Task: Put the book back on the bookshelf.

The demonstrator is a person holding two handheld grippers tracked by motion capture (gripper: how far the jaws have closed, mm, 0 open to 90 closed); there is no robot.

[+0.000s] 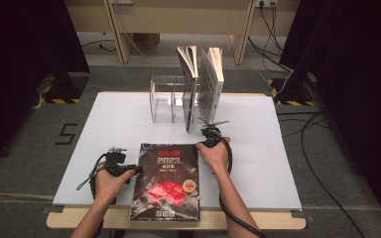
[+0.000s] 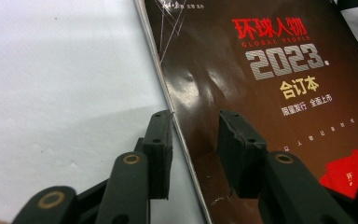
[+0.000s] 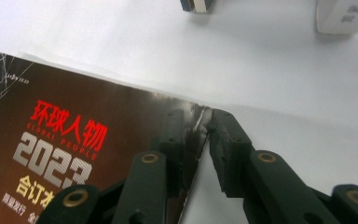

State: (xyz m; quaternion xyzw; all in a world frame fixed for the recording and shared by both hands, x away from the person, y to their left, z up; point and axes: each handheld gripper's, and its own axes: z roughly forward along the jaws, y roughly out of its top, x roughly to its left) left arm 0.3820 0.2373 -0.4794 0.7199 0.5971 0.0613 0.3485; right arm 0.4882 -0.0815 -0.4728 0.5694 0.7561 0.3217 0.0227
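Left hand-held gripper (image 2: 193, 140) gapes apart; right hand-held gripper (image 3: 200, 135) is clamped.

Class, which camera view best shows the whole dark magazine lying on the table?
The high view: the entire magazine lies flat, all four edges visible. The left gripper view shows its left edge and title; the right gripper view shows just its lifted top right corner.

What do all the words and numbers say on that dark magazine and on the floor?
"环球人物" in red, on the magazine cover.
"GLOBAL PEOPLE", small, beneath it.
"2023." in silver.
"合订本" in gold.
"限量发行 全面上市" in white.
"5", marked on the floor left of the table.
Fine print on the red patch: too blurred to read.
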